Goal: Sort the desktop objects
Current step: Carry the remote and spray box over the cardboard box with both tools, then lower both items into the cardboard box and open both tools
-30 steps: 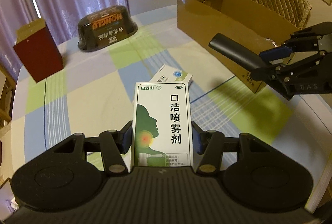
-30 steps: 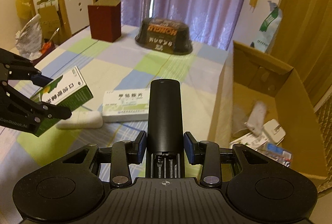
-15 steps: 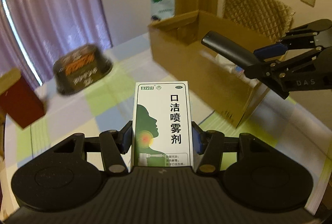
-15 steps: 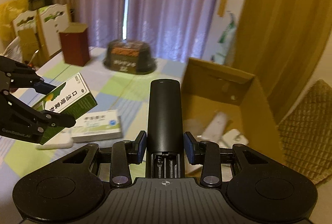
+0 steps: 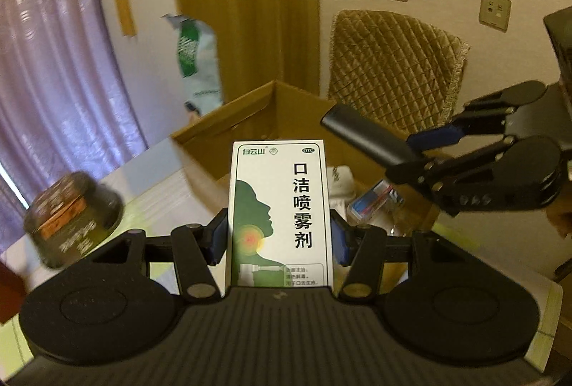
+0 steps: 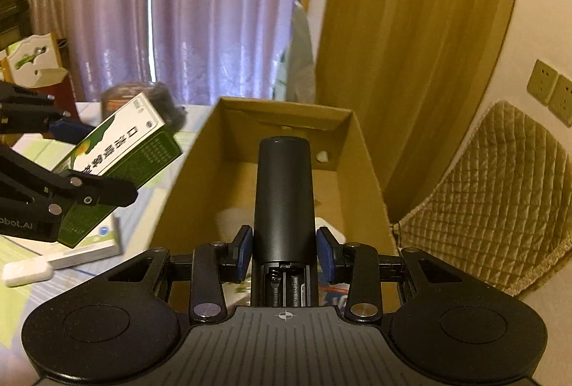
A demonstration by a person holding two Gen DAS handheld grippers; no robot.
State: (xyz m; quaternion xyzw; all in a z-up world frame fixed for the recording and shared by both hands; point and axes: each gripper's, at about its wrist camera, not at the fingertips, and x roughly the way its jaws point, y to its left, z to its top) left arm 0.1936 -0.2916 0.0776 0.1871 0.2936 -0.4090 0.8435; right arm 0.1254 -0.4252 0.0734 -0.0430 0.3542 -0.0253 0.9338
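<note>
Both of your grippers have swung away from the desk (image 6: 28,150) since a second ago and now hang at the cardboard box (image 6: 357,150). Your left gripper (image 5: 279,239) has its jaws pinching the green-and-white medicine carton (image 5: 280,207) across its narrow sides, low on the pack, held in the air beside the box wall. Your right gripper (image 6: 284,252) has its jaws clamped on the black remote (image 6: 284,193) near its open battery end, over the box interior. Judge the carton light and thin-walled: it could crush, so keep the squeeze gentle. The remote looks stiff, smooth and likely slippery; its long free end may pivot, so lower it before letting go.
</note>
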